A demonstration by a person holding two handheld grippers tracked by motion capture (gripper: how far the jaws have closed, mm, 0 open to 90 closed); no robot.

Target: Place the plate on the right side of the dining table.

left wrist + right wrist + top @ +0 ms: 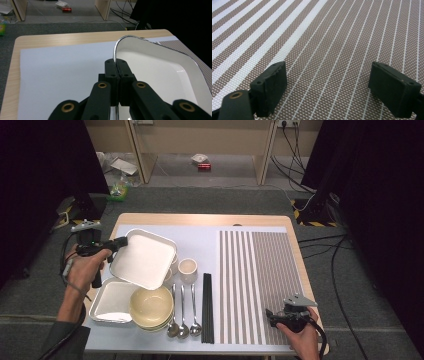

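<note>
A white square plate (145,259) hangs tilted above the left side of the table, one edge raised. My left gripper (121,242) is shut on the plate's left rim; in the left gripper view the black jaws (116,65) pinch the thin rim of the plate (162,72). Under it lies a second white square plate (111,301), with a stack of cream bowls (151,307) resting partly on it. My right gripper (271,316) rests low over the striped placemat (255,270) at the front right, open with nothing between its jaws (329,87).
A small cream cup (188,267) stands right of the lifted plate. Three metal spoons (183,314) and black chopsticks (207,307) lie side by side in front of it. A white sheet (62,67) covers the table's left half. Cables and clutter lie on the floor beyond.
</note>
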